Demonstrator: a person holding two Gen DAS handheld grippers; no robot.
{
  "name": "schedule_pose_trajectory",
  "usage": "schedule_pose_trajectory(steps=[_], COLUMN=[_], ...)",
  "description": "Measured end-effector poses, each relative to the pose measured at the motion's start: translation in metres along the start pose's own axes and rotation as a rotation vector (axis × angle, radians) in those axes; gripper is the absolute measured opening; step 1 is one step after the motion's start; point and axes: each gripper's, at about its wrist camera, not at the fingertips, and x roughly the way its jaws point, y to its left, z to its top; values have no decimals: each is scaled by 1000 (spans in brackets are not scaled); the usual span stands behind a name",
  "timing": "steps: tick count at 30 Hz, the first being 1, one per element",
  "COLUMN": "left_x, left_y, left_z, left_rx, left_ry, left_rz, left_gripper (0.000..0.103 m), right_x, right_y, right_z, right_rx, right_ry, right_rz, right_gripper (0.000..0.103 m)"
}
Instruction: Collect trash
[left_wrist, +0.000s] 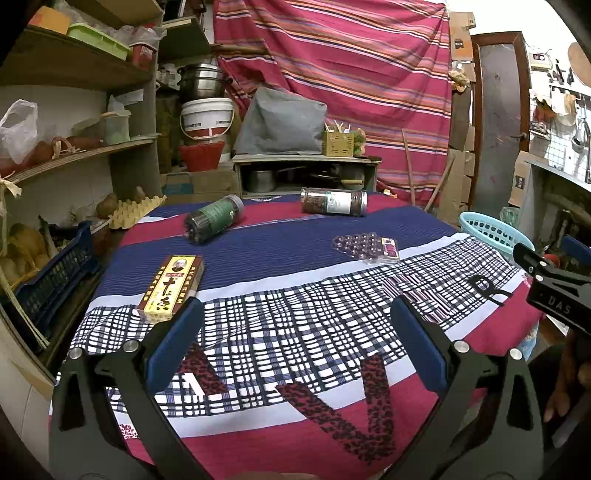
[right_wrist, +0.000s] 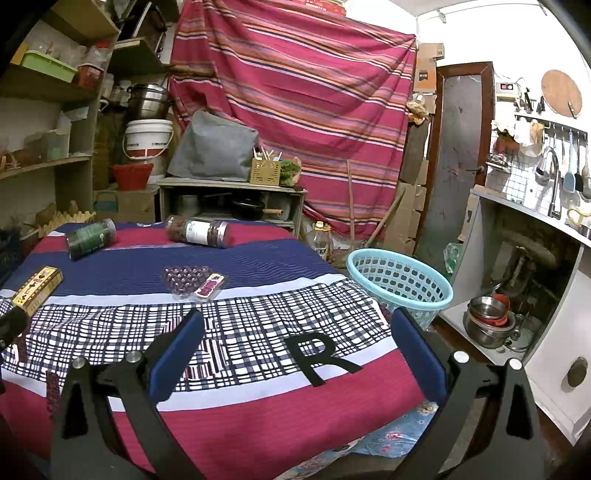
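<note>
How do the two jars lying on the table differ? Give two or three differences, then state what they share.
The green-label jar has a dark green wrap; the white-label jar has a mostly white label with some green. The green-label jar lies at a slant with one end turned toward the left camera, while the white-label jar lies crosswise. The green-label jar's contents look dark, the white-label jar's reddish brown. Both are clear cylinders lying on their sides.

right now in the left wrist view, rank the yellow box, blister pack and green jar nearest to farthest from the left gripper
1. yellow box, beside the left finger of the left gripper
2. blister pack, mid-table, right
3. green jar, far edge, left
</note>
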Motion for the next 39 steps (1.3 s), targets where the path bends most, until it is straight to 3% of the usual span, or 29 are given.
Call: schedule_pose_trajectory(steps=[39], left_x=[0], left_y=[-3], left_z=[-1], left_rx=[0], left_ry=[5], left_rz=[3], left_gripper=[98], right_x=[0], right_y=[1], right_z=[0], right_rx=[-6], right_ry=[-3], right_rz=[0], right_gripper=[98])
